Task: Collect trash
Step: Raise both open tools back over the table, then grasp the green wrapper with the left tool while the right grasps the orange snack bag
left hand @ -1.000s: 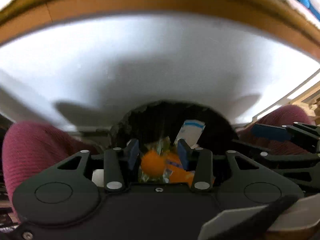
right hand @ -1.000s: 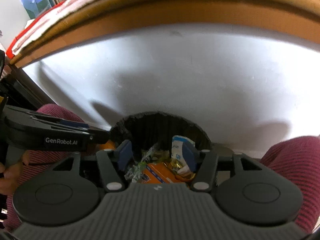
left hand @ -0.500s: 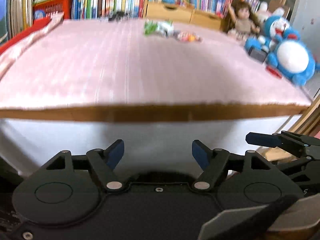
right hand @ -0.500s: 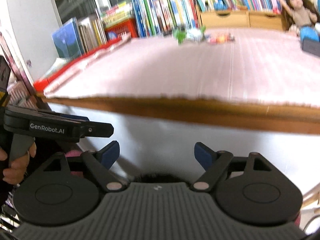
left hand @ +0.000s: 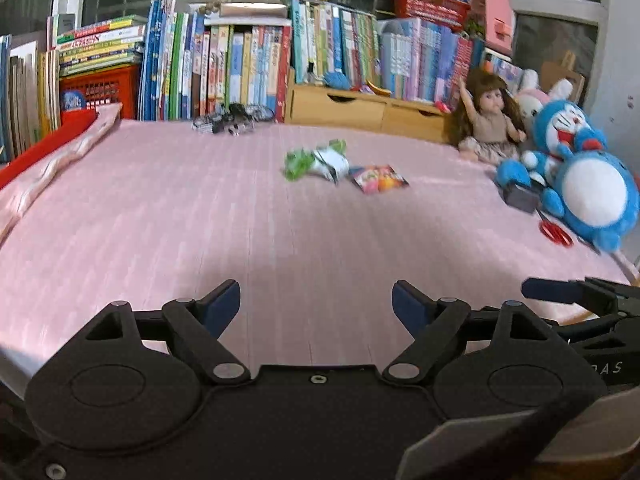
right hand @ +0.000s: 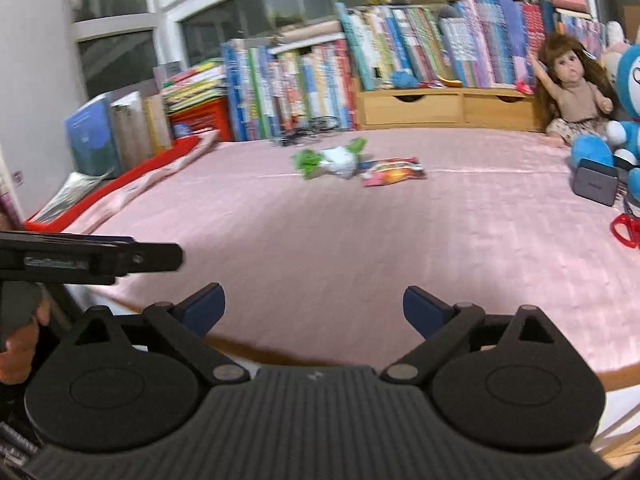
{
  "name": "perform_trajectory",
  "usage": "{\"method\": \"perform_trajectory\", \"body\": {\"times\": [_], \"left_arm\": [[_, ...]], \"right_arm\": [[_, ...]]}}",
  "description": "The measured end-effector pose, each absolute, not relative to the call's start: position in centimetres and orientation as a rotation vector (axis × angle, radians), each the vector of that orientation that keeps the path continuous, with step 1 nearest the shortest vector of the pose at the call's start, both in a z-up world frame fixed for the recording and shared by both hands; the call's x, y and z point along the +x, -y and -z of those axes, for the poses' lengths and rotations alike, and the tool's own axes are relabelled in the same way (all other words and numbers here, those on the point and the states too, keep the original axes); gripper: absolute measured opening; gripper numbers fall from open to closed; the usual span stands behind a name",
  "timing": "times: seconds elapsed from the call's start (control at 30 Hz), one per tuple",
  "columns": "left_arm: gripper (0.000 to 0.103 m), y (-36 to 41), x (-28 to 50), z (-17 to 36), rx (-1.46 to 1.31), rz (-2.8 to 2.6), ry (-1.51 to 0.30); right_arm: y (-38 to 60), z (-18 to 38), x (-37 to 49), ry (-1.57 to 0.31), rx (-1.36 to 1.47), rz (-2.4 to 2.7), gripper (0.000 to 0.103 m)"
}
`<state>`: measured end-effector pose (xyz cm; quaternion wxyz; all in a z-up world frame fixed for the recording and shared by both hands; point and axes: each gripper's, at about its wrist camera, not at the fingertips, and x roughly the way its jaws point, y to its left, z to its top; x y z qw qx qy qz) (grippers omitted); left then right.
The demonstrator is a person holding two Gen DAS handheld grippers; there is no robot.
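Looking across the pink table now instead of into the bin, left gripper and right gripper both have empty jaws still spreading apart, while the green wrapper and red packet sit touching near the far edge.

Far beyond the fingers, the print on the crumpled green-white wrapper is blurred; the red-handled scissors are cut off.
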<state>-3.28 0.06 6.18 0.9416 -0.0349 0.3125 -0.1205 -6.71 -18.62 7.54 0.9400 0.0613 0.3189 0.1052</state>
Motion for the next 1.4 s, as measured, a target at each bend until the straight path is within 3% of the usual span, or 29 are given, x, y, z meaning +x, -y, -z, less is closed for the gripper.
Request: {"method": "perform_trajectory", "body": {"times": [0.43,0.93,1.4], "left_arm": [[0.092,0.5,6.8,-5.8,-0.134,0.131,-0.549],[0.094,1.1,19.0,-3.5,-0.346,0.06,-0.57],[0.094,3.0,26.6,0.7,-0.419,0.047,-0.699]], "right_arm": [[21.5,-6.8,2.9,-0.681,0.093,-0.105,0.103],[22.9,-4.3,12.7,-0.671,0.211,-0.075,0.103],[19.5,-2.3,18.1,-0.71,-0.039,-0.173,0.103]]}}
